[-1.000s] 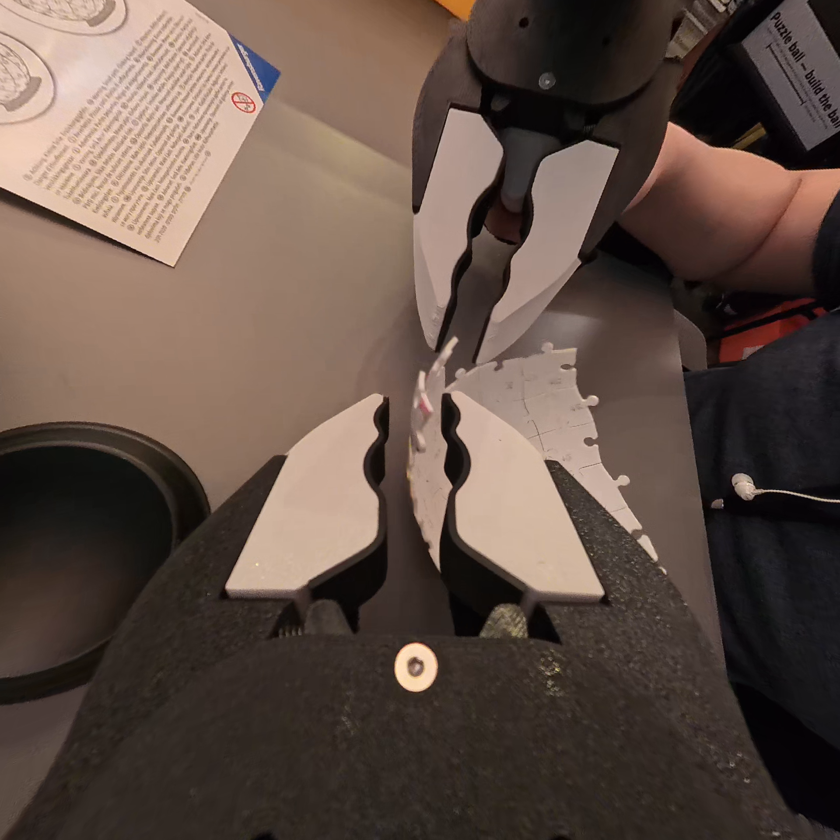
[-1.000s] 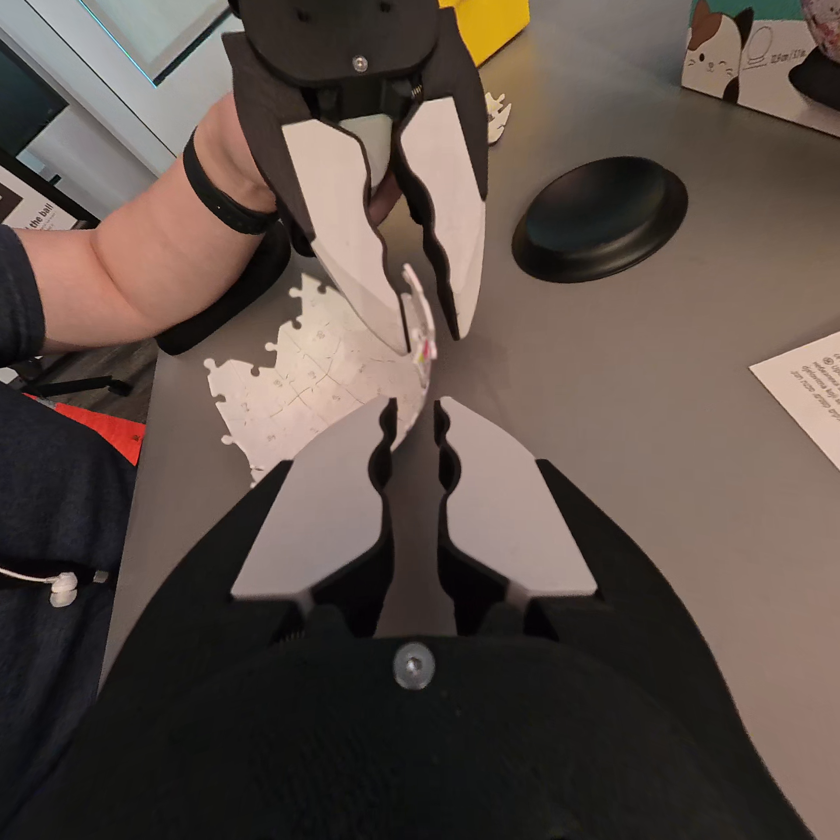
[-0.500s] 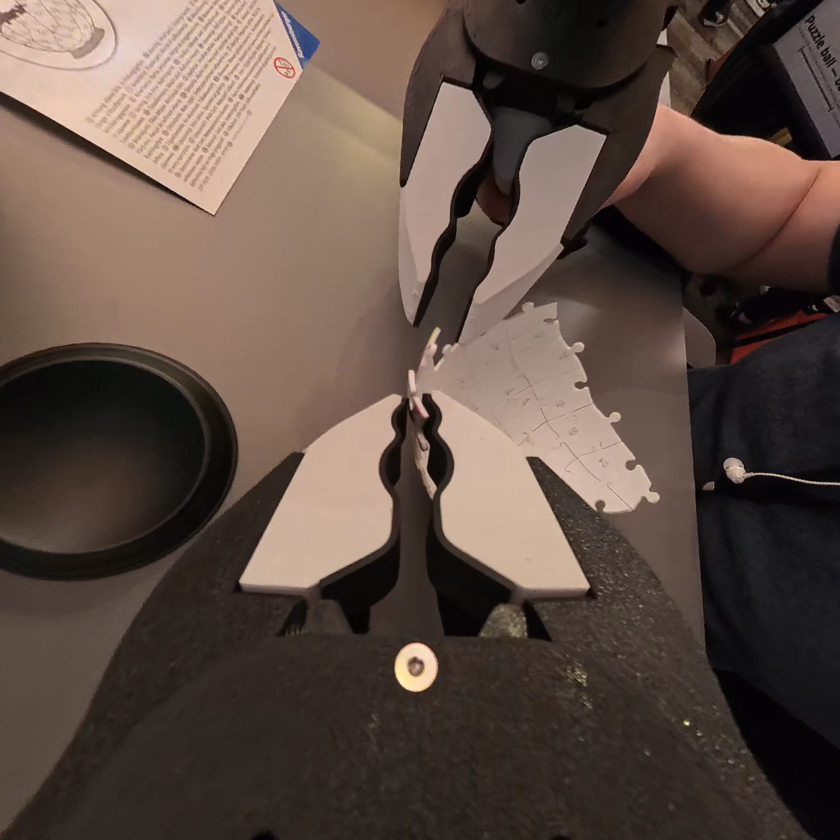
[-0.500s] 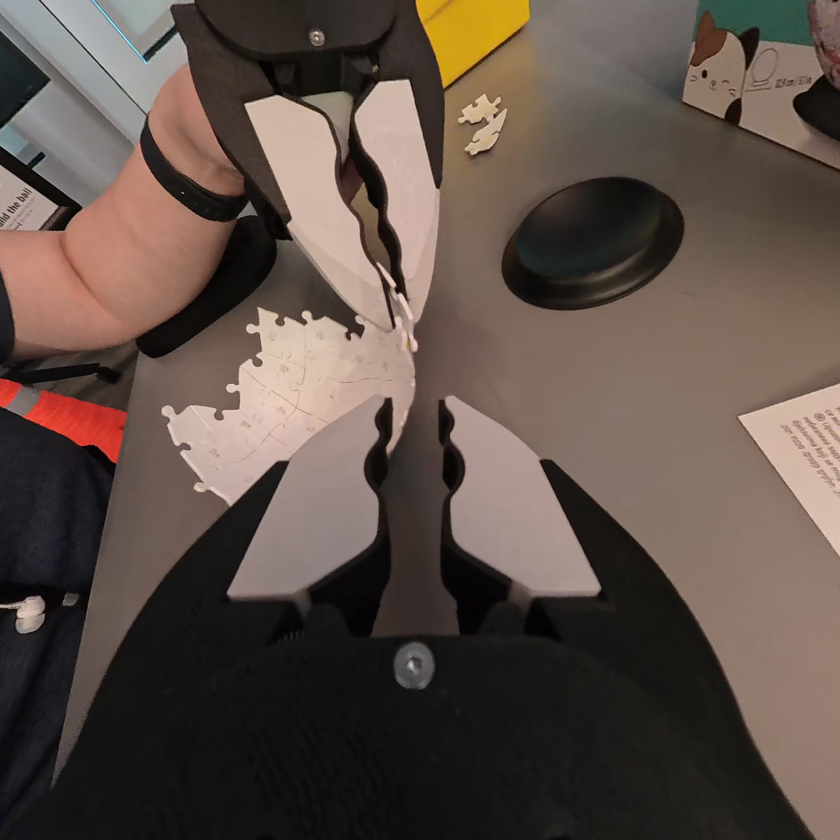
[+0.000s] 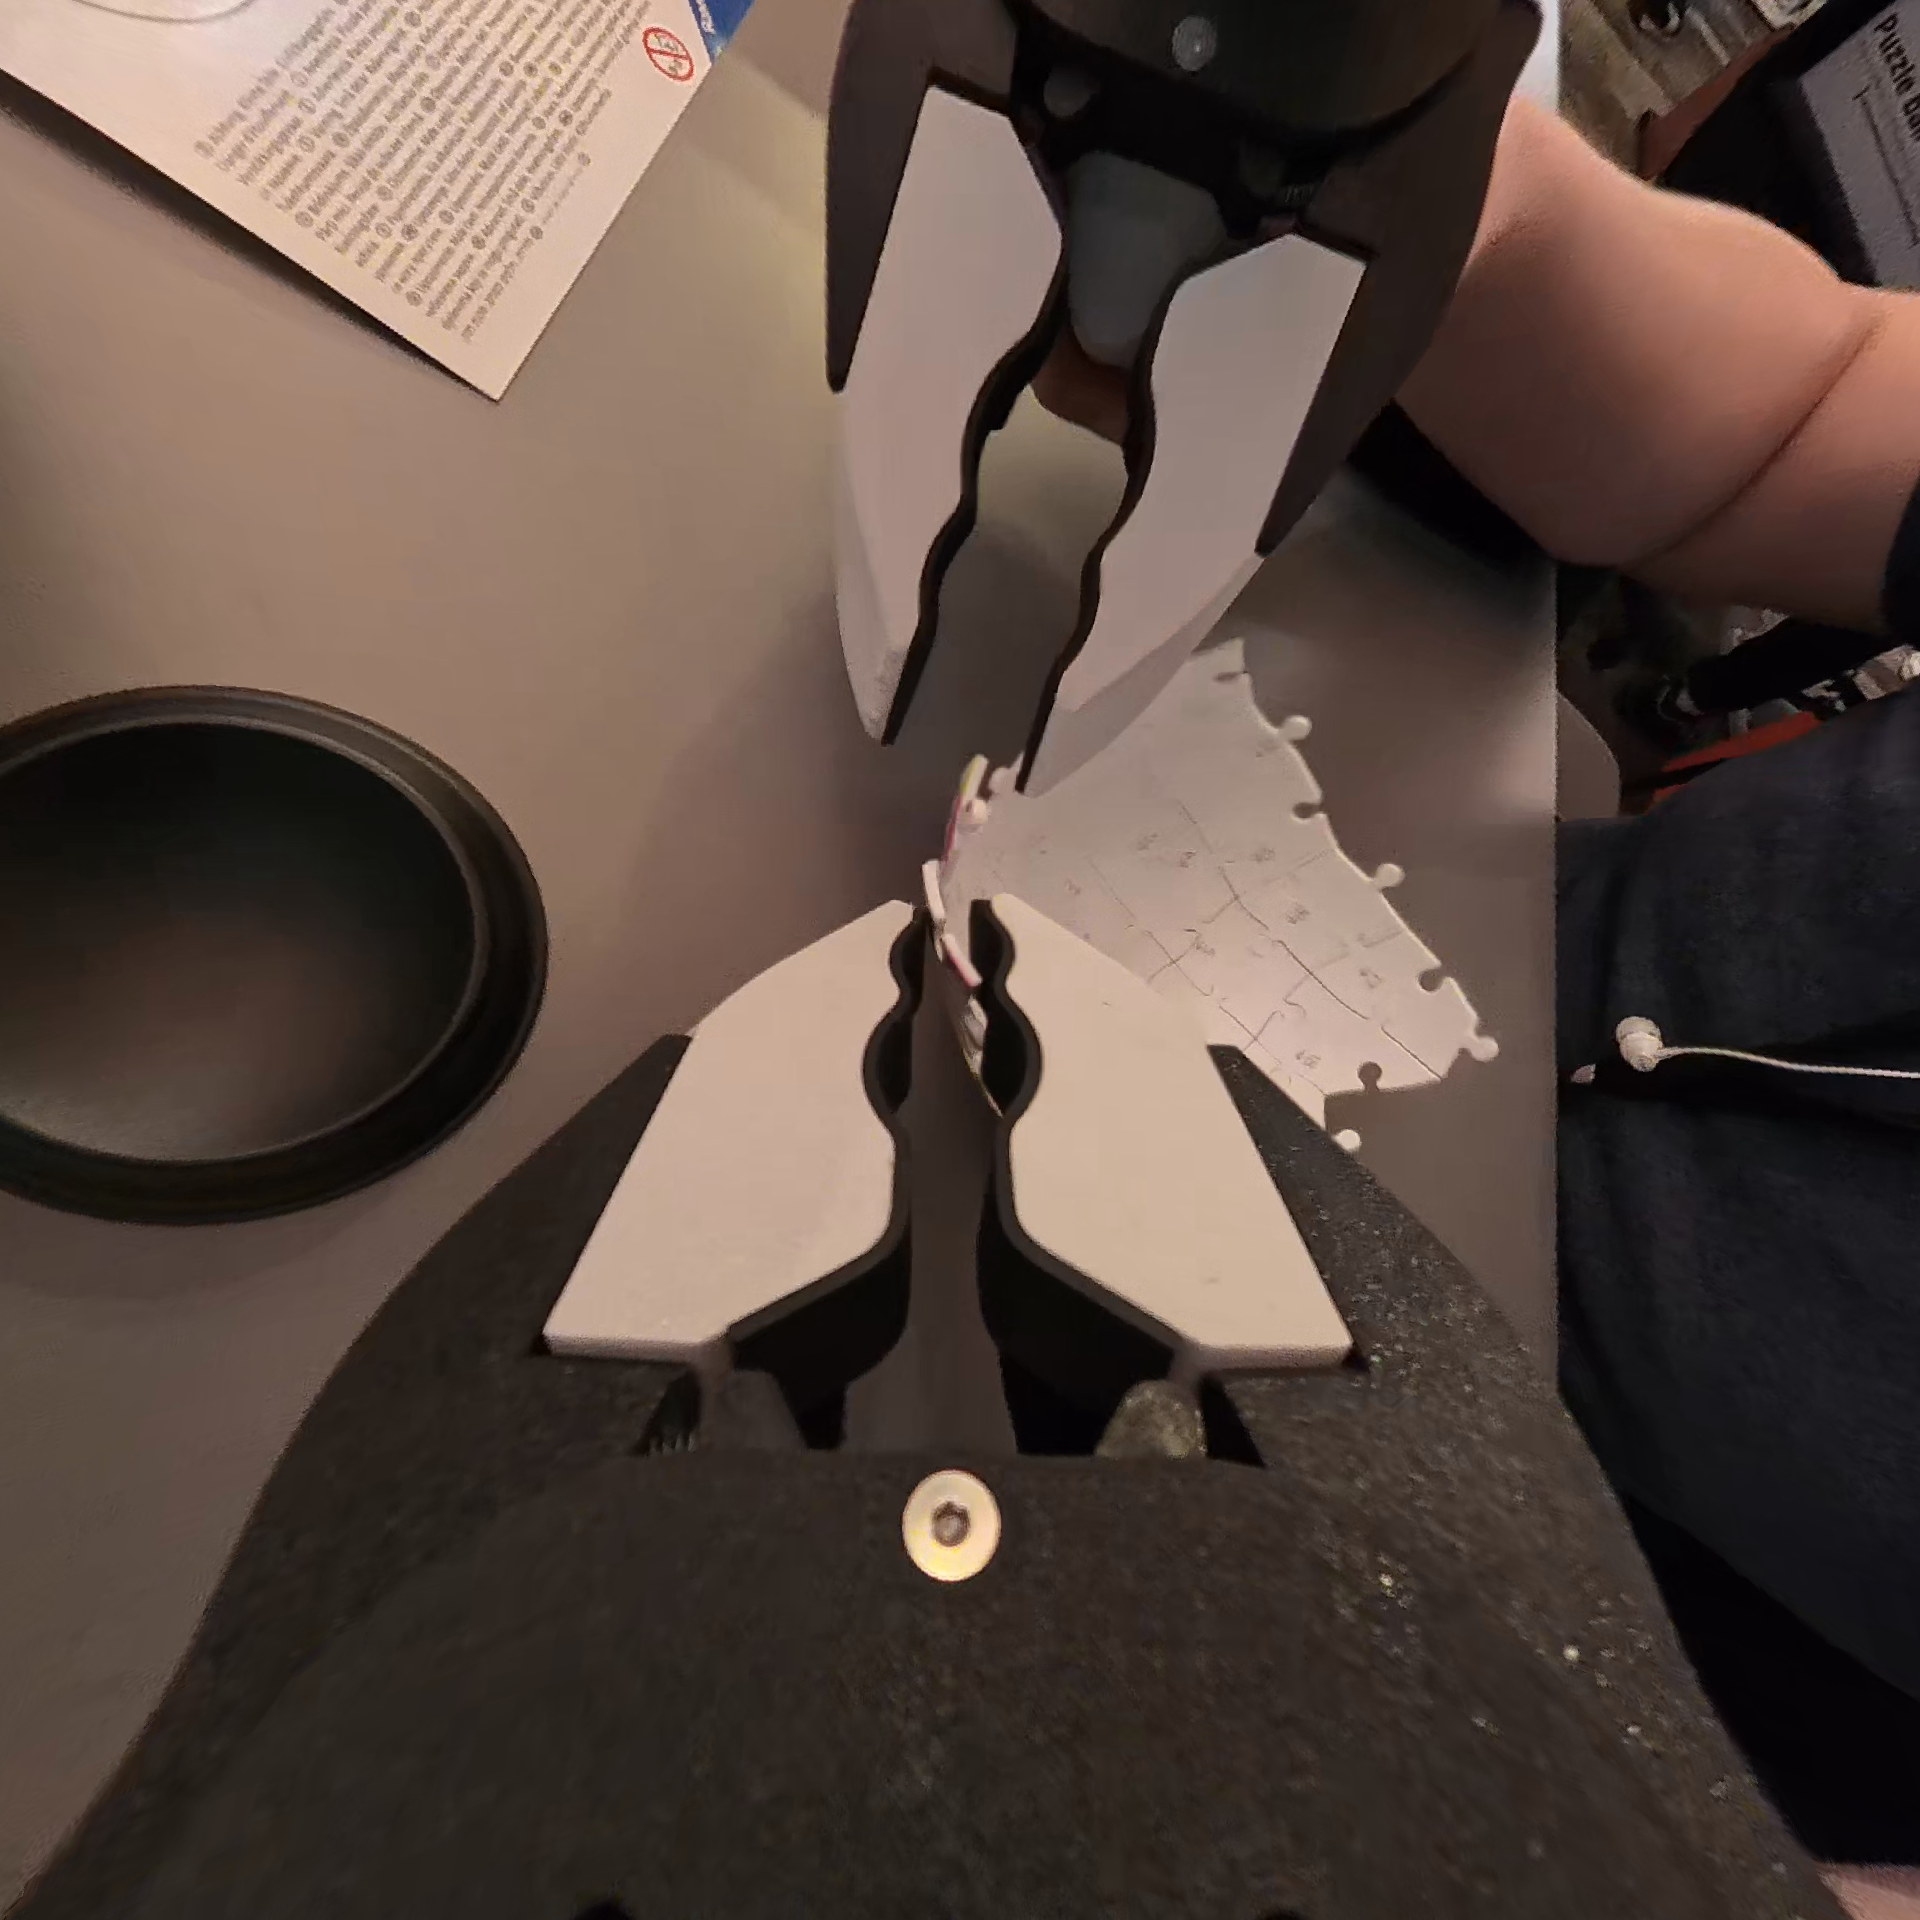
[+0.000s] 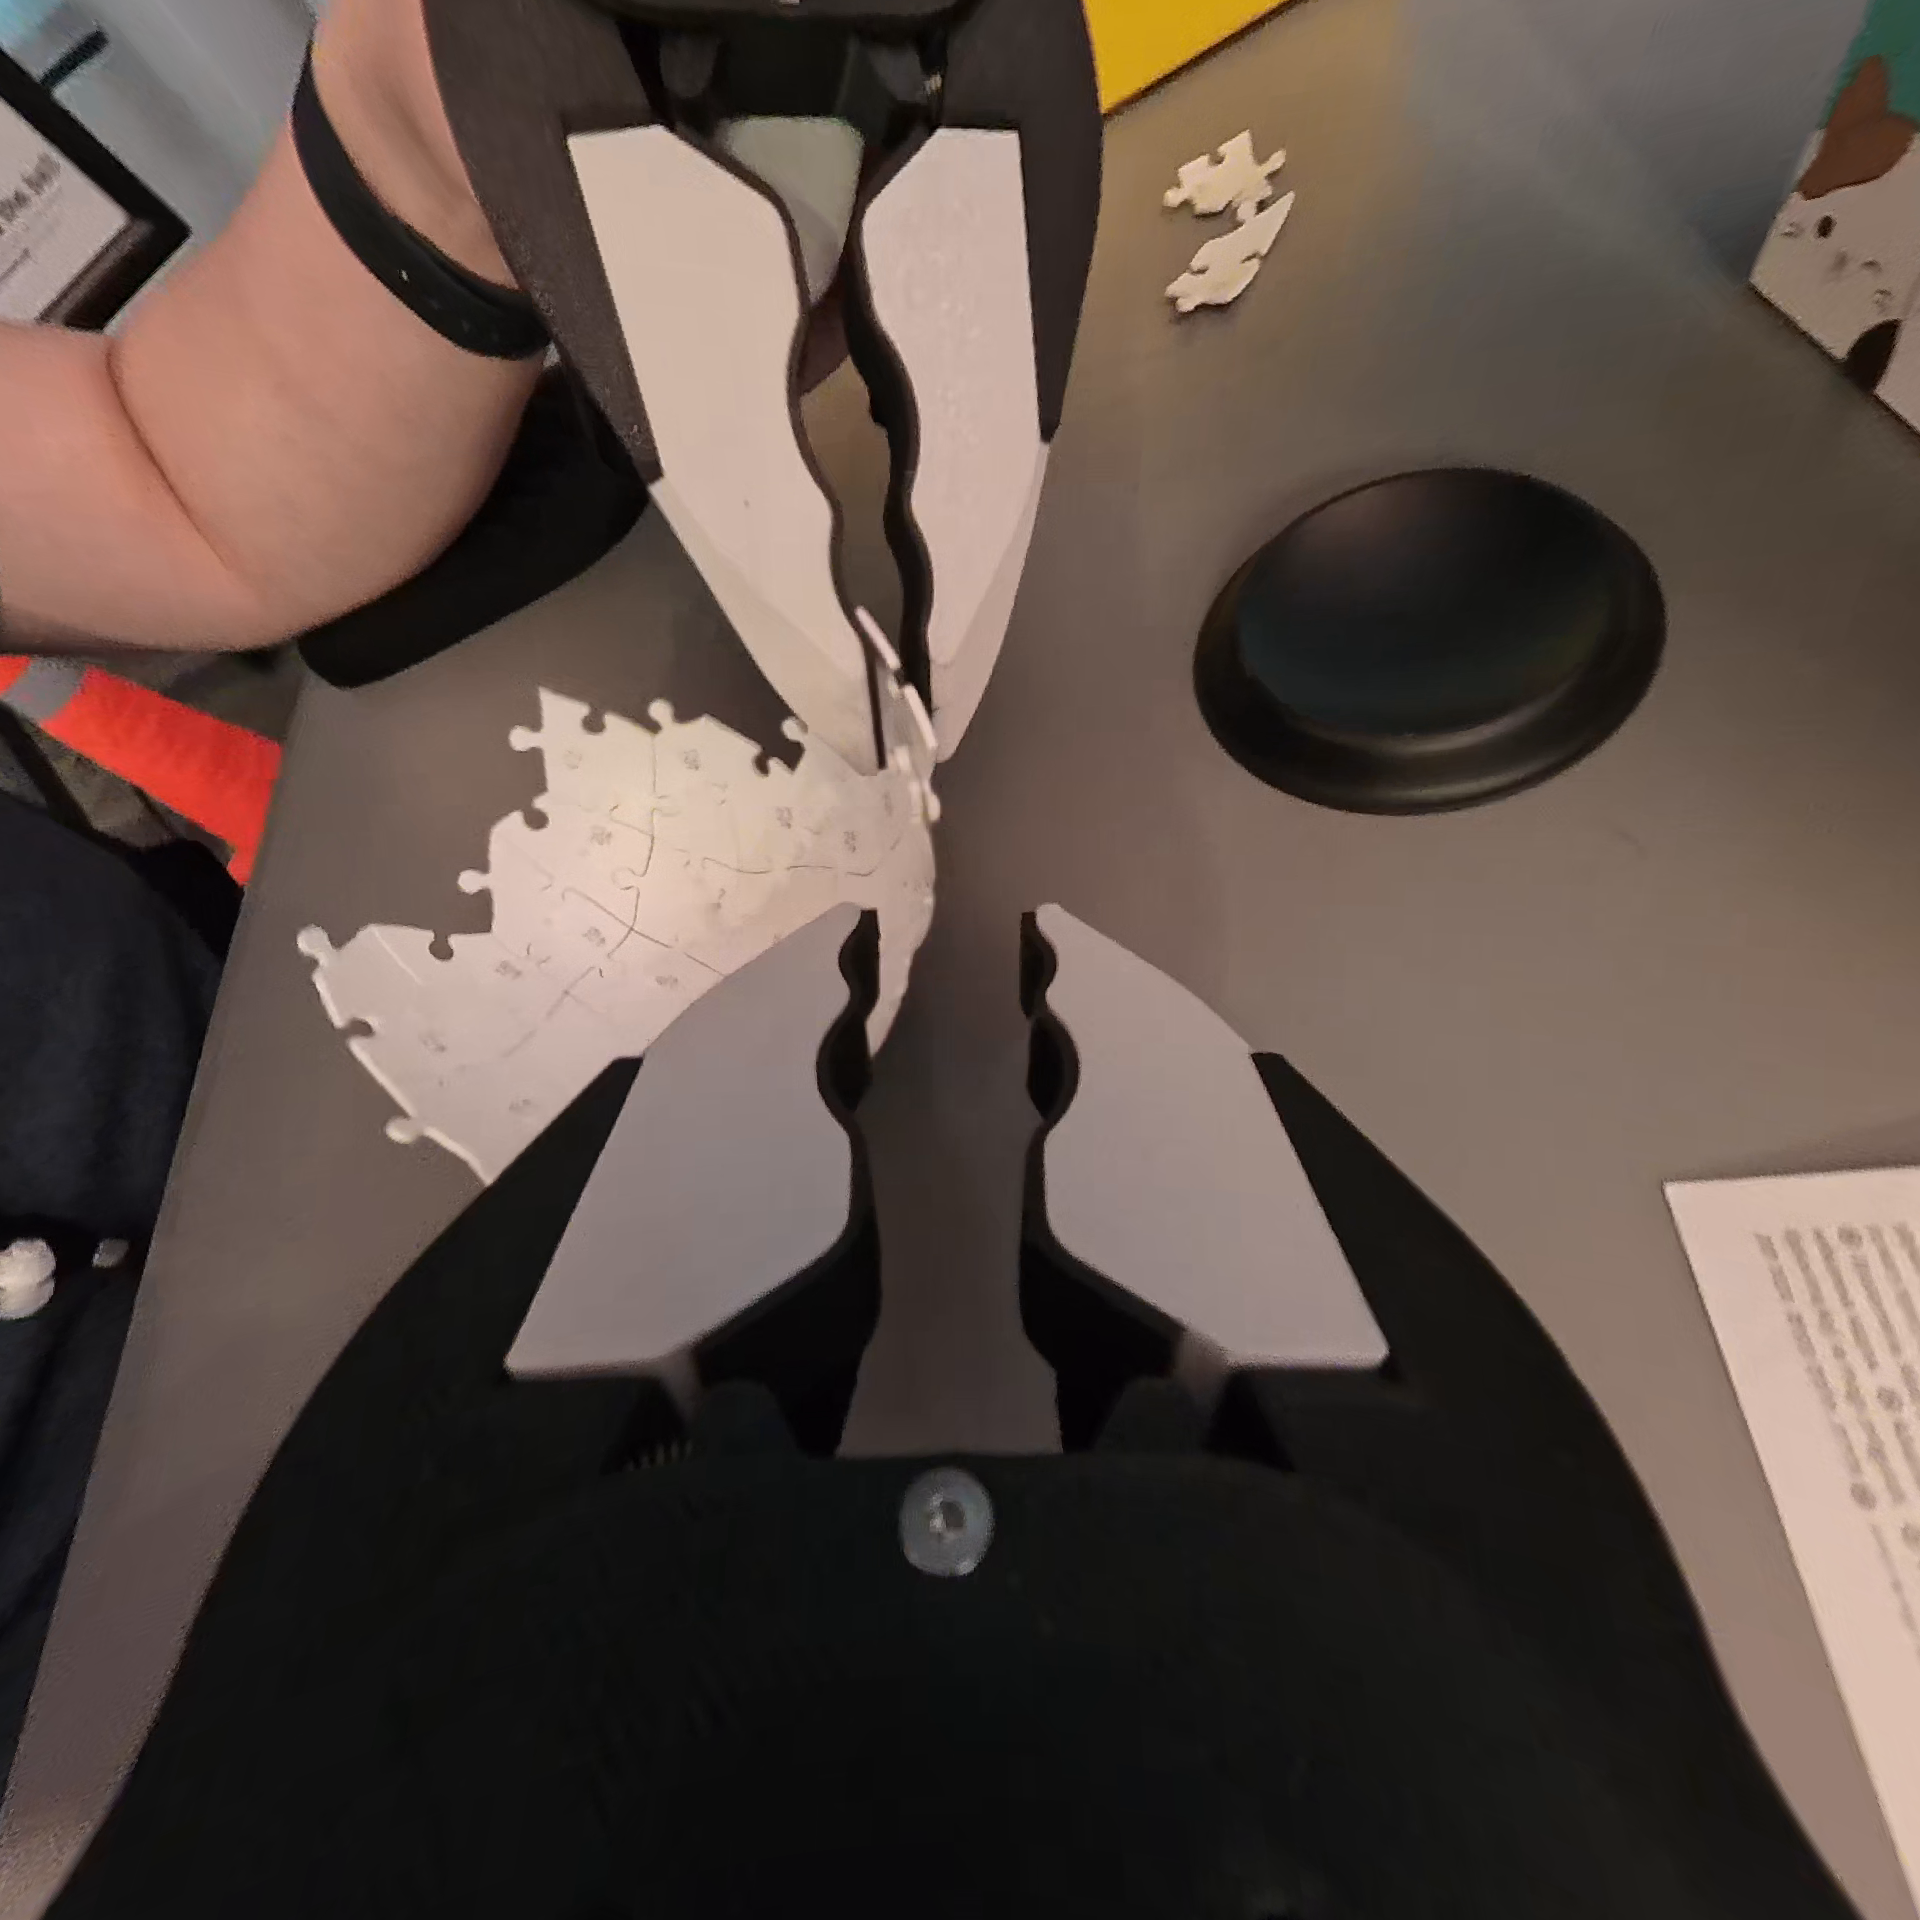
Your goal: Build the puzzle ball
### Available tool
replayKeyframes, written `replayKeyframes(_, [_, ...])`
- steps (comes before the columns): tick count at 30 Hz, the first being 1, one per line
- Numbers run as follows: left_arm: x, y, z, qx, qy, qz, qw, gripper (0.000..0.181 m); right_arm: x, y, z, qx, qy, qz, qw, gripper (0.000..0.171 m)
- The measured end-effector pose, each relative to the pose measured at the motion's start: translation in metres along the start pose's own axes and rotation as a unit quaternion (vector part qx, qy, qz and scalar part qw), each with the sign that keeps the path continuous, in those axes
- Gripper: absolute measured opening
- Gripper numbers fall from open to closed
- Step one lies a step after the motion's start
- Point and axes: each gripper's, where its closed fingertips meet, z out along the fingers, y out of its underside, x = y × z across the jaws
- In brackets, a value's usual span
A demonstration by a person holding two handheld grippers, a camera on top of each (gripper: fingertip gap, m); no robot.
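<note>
Puzzle shell [image 5: 1195, 914], a curved white sheet of joined pieces forming part of the ball, stands on edge on the grey desk [image 5: 520, 582] between two facing tools. Left tool [image 5: 951, 920] is clenched on the shell's thin rim. Right tool [image 6: 940, 914] is released, its fingers spread, one tip touching the shell. The shell looks light, thin and easily popped apart, so it is best pinched at the rim across a seam, gently. Round black stand [image 6: 1429, 634] sits well apart to one side. Printed instruction sheet [image 5: 395, 145] lies farther off, and two loose pieces [image 6: 1226, 223] rest near a picture box [image 6: 1849, 249]. Nothing on the desk blocks either tool.
</note>
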Motion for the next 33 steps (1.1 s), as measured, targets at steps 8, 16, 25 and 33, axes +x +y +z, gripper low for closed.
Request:
replayKeyframes(8, [0.001, -0.002, 0.001, 0.003, 0.003, 0.0, 1.0, 0.007, -0.001, 0.012, 0.018, -0.1, -0.041, -0.003, 0.994, 0.032])
replayKeyframes(16, [0.004, -0.003, 0.004, -0.001, 0.003, 0.006, 1.0, 0.008, -0.008, 0.018, 0.022, -0.112, -0.07, 0.038, 0.99, 0.019])
replayKeyframes(25, [0.006, -0.005, 0.003, 0.004, 0.005, 0.007, 1.0, 0.009, -0.01, 0.016, 0.021, -0.109, -0.079, 0.043, 0.99, 0.004])
replayKeyframes(33, [0.006, -0.005, 0.006, 0.0, 0.004, 0.009, 1.0, 0.013, -0.01, 0.019, 0.019, -0.121, -0.084, 0.06, 0.987, 0.004])
